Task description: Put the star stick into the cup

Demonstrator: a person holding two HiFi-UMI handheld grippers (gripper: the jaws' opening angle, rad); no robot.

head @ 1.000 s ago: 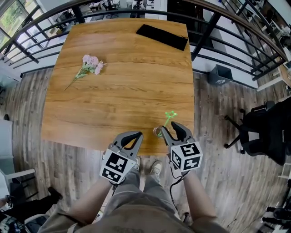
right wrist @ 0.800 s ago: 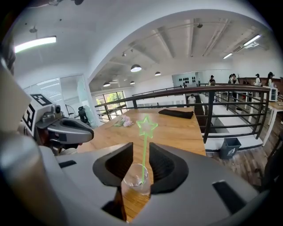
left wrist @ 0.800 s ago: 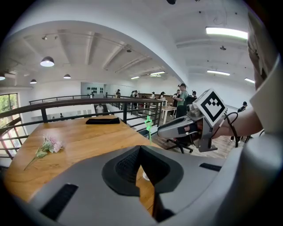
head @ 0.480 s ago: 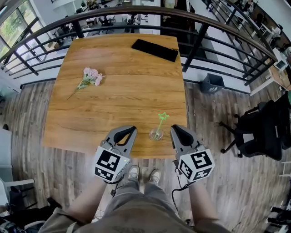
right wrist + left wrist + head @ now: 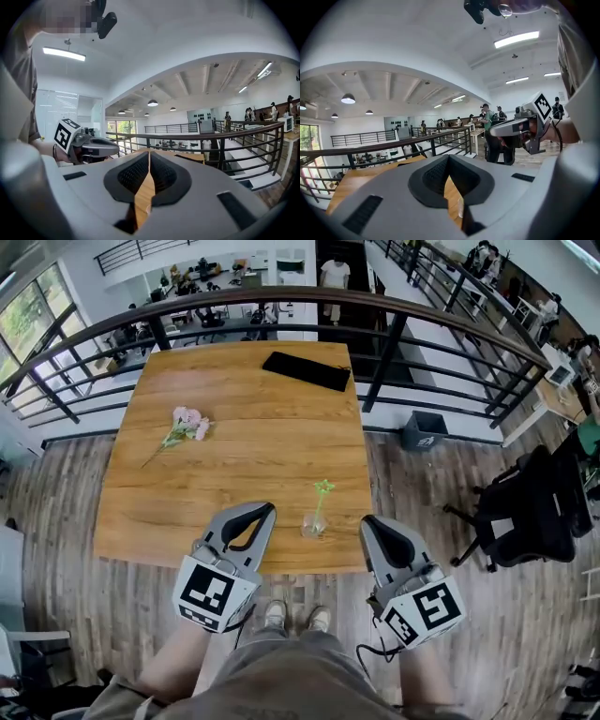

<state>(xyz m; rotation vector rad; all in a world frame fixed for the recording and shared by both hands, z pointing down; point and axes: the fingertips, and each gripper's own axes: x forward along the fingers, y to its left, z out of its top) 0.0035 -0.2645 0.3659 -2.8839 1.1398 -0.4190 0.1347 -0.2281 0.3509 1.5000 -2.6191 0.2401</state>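
"standing where, the thin green star stick (image 5: 322,495)?"

"leaning in the clear glass cup (image 5: 312,525), near the grainy wooden table (image 5: 234,446)'s front edge. left gripper (image 5: 268,509) and right gripper (image 5: 367,521) flanked it, jaws pressed together, empty."

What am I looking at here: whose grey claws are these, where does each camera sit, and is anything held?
There is no robot arm: a person holds a two-jaw gripper in each hand. The head view looks down from the person's head and shows the left gripper and right gripper near the table's front edge. The other two views ride on the grippers and look along their jaws. Both pairs of jaws are together, with nothing held. On the table are a cup with the star stick standing in it, a flower and a black case.
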